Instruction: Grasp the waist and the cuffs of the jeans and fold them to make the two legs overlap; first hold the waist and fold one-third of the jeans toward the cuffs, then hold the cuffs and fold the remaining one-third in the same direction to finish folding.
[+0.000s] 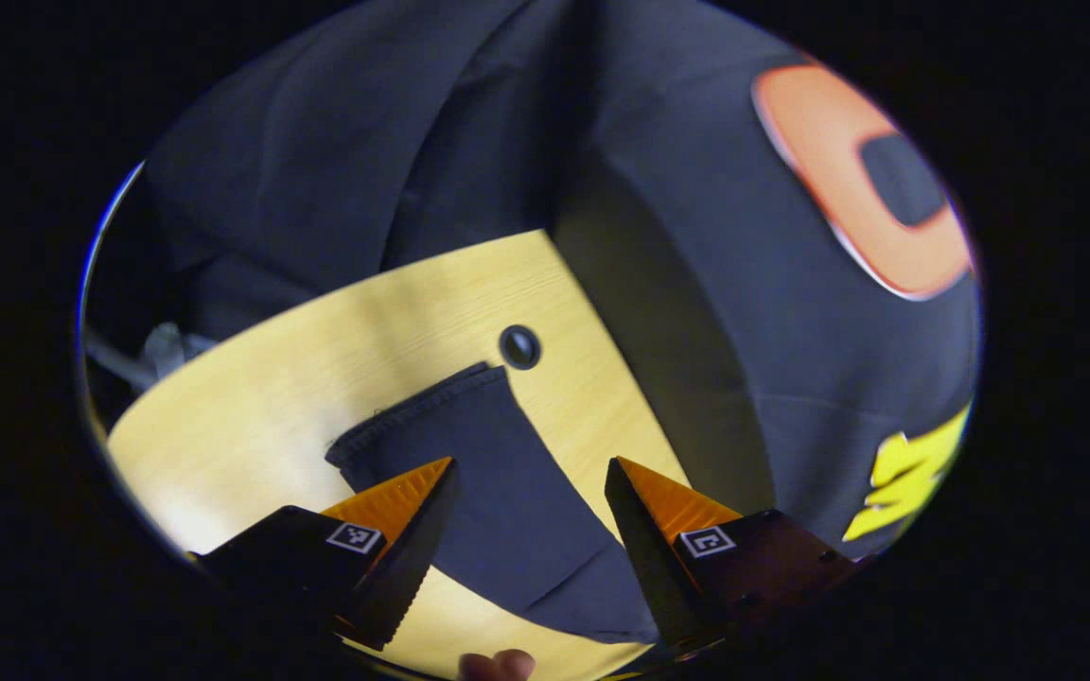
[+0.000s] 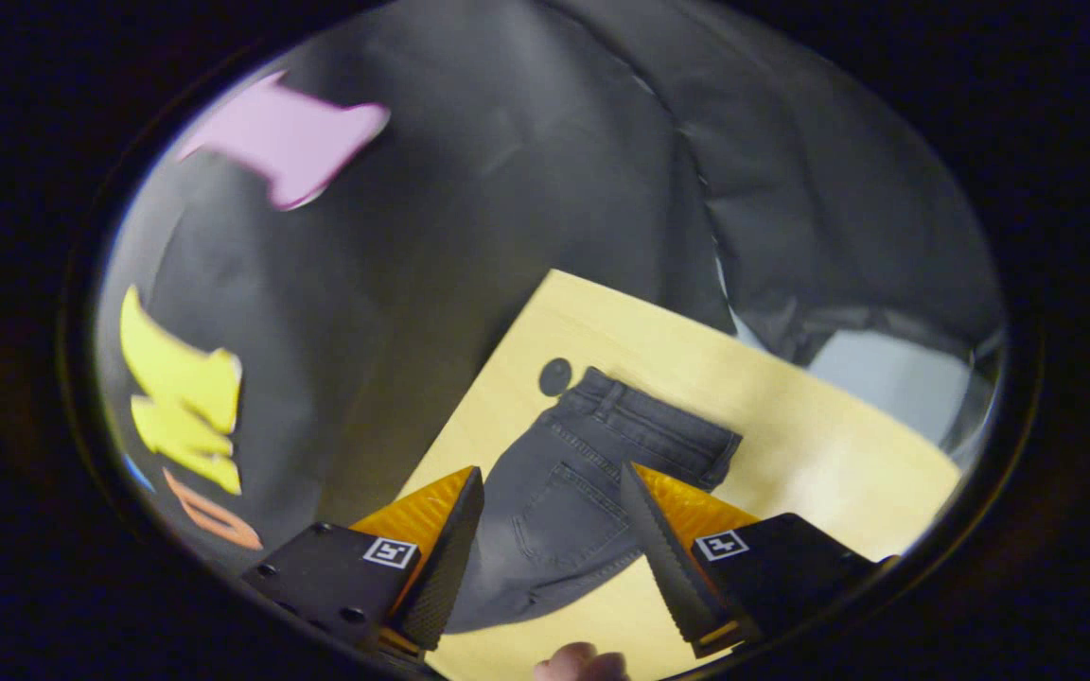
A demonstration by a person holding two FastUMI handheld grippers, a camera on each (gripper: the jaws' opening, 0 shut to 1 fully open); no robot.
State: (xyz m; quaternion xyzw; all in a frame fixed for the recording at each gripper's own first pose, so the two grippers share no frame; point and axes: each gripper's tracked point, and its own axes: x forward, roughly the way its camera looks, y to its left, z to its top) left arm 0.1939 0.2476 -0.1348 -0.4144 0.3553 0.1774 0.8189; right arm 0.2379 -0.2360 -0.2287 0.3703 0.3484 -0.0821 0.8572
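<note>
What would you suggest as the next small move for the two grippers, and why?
Probably lower both and close them: the left gripper hangs open above the cuffs, and the right gripper hangs open above the waist. The jeans lie flat on the wooden table, not yet grasped.

the wooden table (image 1: 252, 416) was brightly lit, almost glaring pale at its near-left corner; the booth's cloth stayed dim. fisheye bending curved the table's edges, and both views looked slightly soft.

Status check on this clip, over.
Left claw open over cuffs. Right claw open over waist. Jeans flat on table, unfolded.
</note>
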